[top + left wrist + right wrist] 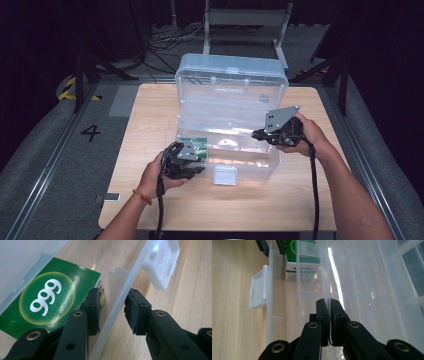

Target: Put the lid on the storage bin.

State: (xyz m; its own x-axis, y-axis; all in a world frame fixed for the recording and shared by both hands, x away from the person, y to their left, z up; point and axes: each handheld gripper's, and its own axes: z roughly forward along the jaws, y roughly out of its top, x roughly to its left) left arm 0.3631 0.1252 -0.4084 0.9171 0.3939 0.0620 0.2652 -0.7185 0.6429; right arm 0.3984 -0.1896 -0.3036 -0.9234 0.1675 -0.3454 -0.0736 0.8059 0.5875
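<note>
Plastic box sits open on the table: right gripper pinches its inner tray wall; left gripper, spread, straddles the front wall beside the green carton (marked 999). Next, I'd guess, lifting that tray.

The left gripper is holding its two black jaws apart, one on each side of the thin front wall of the clear plastic box. The pads are not pressing on the wall. A green box with white numbers is lying inside, just beside one jaw. A white latch is hanging over the wooden table.
</note>
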